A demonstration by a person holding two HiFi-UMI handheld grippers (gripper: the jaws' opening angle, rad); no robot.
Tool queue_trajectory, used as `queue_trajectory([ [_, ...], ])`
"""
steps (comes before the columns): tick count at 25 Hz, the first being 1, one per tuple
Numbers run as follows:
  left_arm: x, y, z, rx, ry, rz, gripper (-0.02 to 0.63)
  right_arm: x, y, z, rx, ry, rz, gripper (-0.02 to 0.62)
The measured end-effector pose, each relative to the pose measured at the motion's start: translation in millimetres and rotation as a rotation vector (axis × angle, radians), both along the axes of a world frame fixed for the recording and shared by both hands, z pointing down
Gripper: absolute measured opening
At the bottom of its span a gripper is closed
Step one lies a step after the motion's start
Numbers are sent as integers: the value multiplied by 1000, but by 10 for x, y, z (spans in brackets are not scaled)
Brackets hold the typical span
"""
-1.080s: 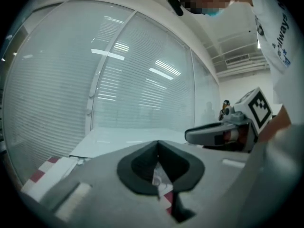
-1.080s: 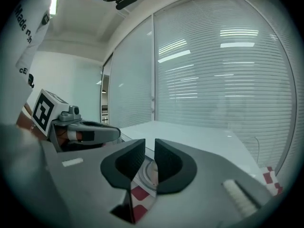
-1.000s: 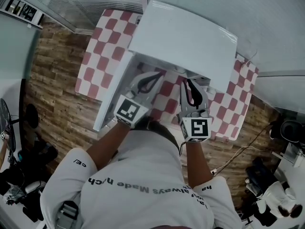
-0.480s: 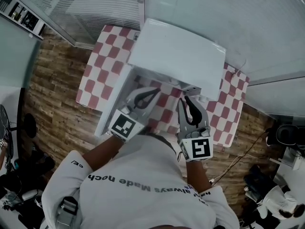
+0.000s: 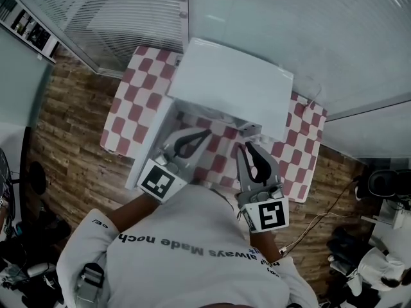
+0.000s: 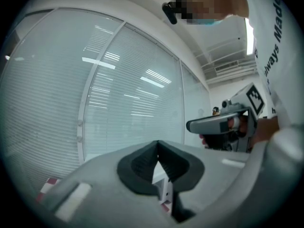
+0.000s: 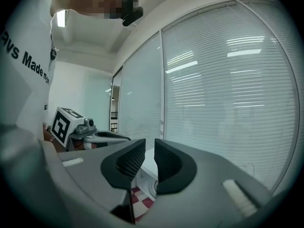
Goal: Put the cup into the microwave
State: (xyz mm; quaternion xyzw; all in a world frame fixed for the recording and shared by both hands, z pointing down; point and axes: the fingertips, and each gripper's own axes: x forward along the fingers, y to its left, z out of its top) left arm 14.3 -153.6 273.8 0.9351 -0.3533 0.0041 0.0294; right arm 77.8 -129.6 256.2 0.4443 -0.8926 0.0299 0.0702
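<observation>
The white microwave (image 5: 231, 85) stands on a table with a red-and-white checked cloth (image 5: 138, 85), its door (image 5: 149, 145) swung open to the left. My left gripper (image 5: 207, 132) hovers just before the opening, shut with nothing in it. My right gripper (image 5: 244, 146) hangs beside it to the right, its pads nearly touching and empty. I cannot make out the cup; a small pale thing (image 5: 249, 129) sits at the microwave's mouth. In the left gripper view the left gripper (image 6: 157, 146) points at the blinds. In the right gripper view the right gripper (image 7: 149, 148) frames a bit of the microwave (image 7: 148, 171).
Glass walls with white blinds (image 5: 128, 11) rise right behind the table. Wood-plank floor (image 5: 70, 127) surrounds it. A cable (image 5: 321, 204) trails on the floor at the right, with dark equipment (image 5: 379, 185) beyond it. The person's torso fills the lower middle of the head view.
Both grippers have drawn back from the microwave's opening toward the person. The head view has shifted, so the table and microwave sit a little lower in the picture.
</observation>
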Motion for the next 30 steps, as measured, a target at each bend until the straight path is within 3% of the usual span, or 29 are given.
queue_trajectory([
  [30,66,93,-89,7,12,17,5,6,77,-103,11,-6,-8,58],
])
